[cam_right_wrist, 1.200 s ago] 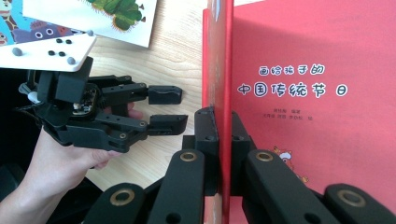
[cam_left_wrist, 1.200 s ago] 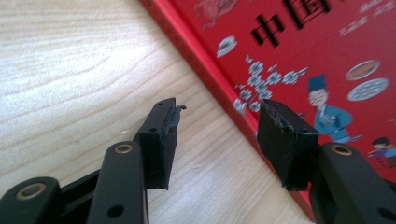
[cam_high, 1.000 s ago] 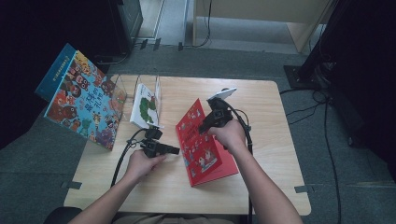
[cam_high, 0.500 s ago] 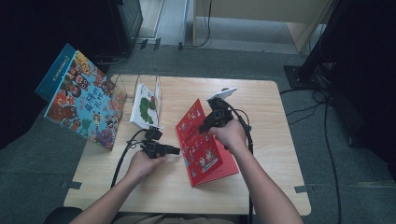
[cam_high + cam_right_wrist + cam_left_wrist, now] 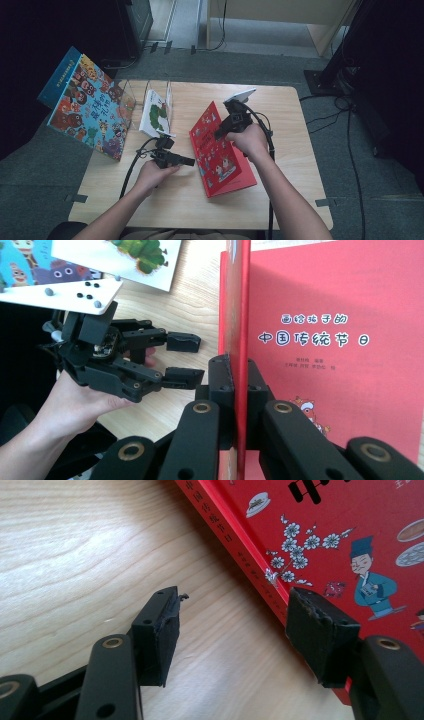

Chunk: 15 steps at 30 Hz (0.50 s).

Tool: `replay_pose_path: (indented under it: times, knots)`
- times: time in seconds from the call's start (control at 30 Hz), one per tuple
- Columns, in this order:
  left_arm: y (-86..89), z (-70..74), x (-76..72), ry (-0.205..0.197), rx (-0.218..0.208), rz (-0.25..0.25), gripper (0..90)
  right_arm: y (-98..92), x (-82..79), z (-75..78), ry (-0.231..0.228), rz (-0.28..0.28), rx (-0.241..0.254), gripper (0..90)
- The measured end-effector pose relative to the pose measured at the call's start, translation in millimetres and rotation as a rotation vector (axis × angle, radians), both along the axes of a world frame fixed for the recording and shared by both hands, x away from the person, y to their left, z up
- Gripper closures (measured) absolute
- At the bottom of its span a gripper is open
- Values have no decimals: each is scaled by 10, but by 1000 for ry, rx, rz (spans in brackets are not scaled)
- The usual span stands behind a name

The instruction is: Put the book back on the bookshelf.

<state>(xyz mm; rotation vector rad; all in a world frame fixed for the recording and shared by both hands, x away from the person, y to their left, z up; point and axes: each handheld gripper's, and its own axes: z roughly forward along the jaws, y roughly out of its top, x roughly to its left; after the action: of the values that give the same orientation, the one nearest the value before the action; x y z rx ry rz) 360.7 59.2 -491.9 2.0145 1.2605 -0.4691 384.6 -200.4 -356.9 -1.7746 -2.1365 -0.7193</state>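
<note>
A red picture book lies on the wooden table, its title facing up. A thin red board of it stands upright, and my right gripper is shut on that board's edge, shown from above as the right gripper. My left gripper has just been opening its jaws. One pad is over bare wood and the other is over the book's spine edge, with nothing pressed between them. It lies low at the book's left side as the left gripper.
A large colourful book leans over the table's left edge beside a clear stand. A white book with a green caterpillar stands behind my left hand. Cables trail from both grippers. Dark furniture stands on the floor beyond.
</note>
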Motion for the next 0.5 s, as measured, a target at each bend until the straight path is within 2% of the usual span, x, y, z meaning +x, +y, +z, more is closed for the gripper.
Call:
replay_pose_path:
  times: [0.17, 0.3, 0.4, 0.5]
  knots:
    - [10, 99, 68, 24, -19, -4, 358, -58, -15, 102, -17, -6, 12, 884]
    - [6, 182, 128, -6, -42, -3, 315, -100, -42, 167, -21, -5, 22, 884]
    - [-26, 222, 160, 0, -59, -12, 317, -125, -67, 195, -31, 0, 28, 884]
    - [-55, 264, 194, -9, -57, -7, 311, -139, -100, 231, -35, 7, 31, 884]
